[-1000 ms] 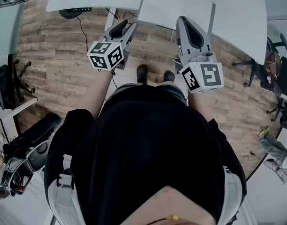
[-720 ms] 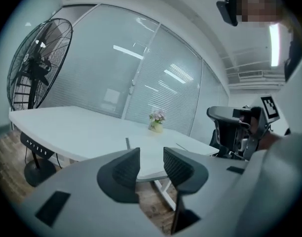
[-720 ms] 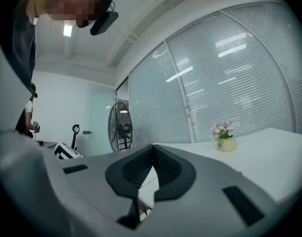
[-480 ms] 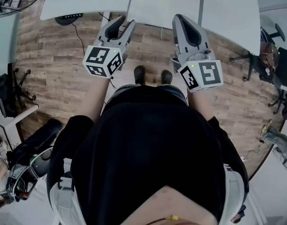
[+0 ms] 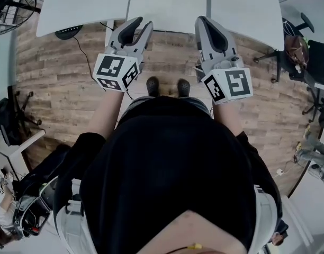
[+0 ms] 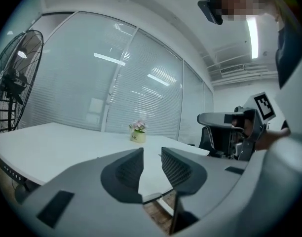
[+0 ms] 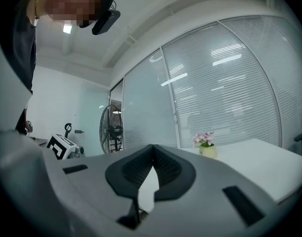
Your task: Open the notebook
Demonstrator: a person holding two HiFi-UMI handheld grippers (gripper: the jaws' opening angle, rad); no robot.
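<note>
Person stands at the near edge of a white bench (image 5: 77, 4), a gripper in each hand, both held out level over the wood floor (image 5: 61, 73) with their tips at the bench edge as seen from above. Left gripper (image 5: 143, 23): its fingers (image 6: 126, 169) stand apart with a clear gap and are closing; only bare bench top and a strip of floor show through the gap, nothing is held. Right gripper (image 5: 203, 21): its fingers (image 7: 168, 169) are together, tips meeting, with nothing between them. The two grippers sit side by side, well apart, each with its marker cube facing up toward the head camera. Notebook: I cannot pick it out in any view; the bench top reads as plain white, crossed by two straight lines that I cannot tell from panel joins. A small pot of pink flowers (image 6: 137, 132) stands far back on the bench in front of a wall of closed blinds (image 6: 92, 83). A standing fan (image 6: 15, 78) is off the left end of the bench, and an office chair (image 6: 217, 127) off the right end.
</note>
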